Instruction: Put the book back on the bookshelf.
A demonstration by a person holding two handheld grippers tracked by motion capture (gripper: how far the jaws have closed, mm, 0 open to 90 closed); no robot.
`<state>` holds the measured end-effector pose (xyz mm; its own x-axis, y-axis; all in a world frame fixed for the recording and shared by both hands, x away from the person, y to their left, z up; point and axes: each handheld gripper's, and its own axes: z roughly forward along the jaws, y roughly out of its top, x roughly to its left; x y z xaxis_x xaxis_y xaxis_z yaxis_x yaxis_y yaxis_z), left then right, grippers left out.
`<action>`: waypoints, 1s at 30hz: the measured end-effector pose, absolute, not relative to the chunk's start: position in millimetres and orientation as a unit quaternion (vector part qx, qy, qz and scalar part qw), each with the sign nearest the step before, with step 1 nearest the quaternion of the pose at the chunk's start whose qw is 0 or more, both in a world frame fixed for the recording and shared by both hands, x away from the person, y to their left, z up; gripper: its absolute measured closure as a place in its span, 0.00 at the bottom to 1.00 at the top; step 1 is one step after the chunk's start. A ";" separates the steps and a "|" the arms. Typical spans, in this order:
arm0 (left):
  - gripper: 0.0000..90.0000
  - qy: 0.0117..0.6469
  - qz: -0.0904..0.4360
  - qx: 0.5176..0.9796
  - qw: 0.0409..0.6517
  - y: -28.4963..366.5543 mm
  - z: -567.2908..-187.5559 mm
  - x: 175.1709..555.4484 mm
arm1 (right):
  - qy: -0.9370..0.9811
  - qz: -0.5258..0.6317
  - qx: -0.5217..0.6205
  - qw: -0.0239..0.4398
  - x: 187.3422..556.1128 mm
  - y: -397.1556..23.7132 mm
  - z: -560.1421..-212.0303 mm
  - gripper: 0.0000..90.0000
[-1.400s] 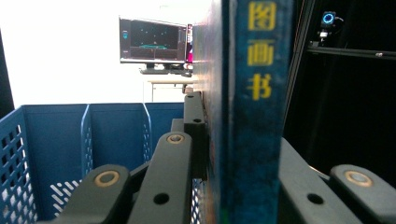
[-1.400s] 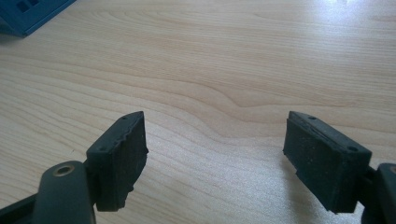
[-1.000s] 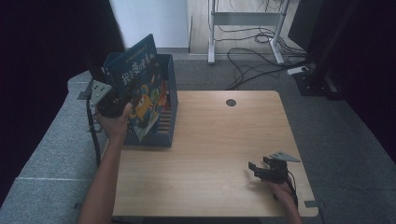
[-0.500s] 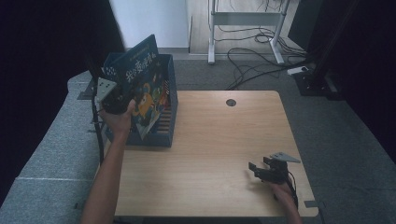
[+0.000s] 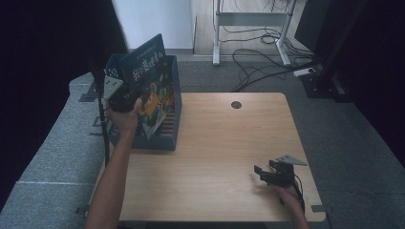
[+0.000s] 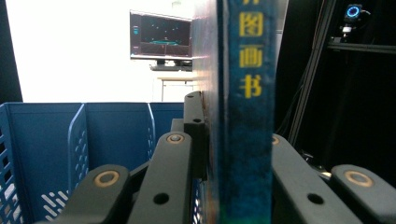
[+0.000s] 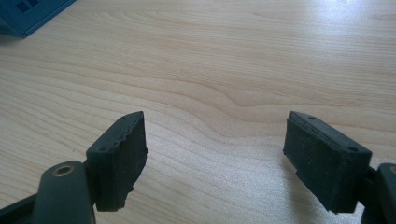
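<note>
Blue picture book (image 5: 149, 81) clamped in the left gripper (image 5: 125, 98), held over the blue file rack (image 5: 167, 138) at the table's far-left corner.

The book's tilted, its top edge poking up above the rack and its lower part down inside it. In the left gripper view you see the spine (image 6: 245, 116) edge-on with yellow characters, jaws pinched tight on both sides, rack dividers (image 6: 77, 140) off to the left. The right gripper (image 5: 263, 172) rests low on the wooden table (image 5: 224, 138) near the front right, well apart from the rack, jaws spread wide with nothing between them, just bare wood grain (image 7: 219, 98).
</note>
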<state>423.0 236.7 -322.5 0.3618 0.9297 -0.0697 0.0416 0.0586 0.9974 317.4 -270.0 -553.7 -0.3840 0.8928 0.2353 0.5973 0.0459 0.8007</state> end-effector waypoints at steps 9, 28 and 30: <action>0.91 0.430 0.389 0.574 0.578 231.5 -323.4 432.5 | 0.703 0.444 0.532 0.163 317.8 -270.7 -553.7 0.23; 0.91 0.423 0.418 0.540 0.596 215.9 -353.5 441.2 | 0.706 0.442 0.528 0.162 317.9 -269.1 -554.1 0.23; 0.91 0.423 0.418 0.537 0.598 214.0 -357.4 441.9 | 0.706 0.443 0.528 0.161 317.5 -269.4 -554.0 0.23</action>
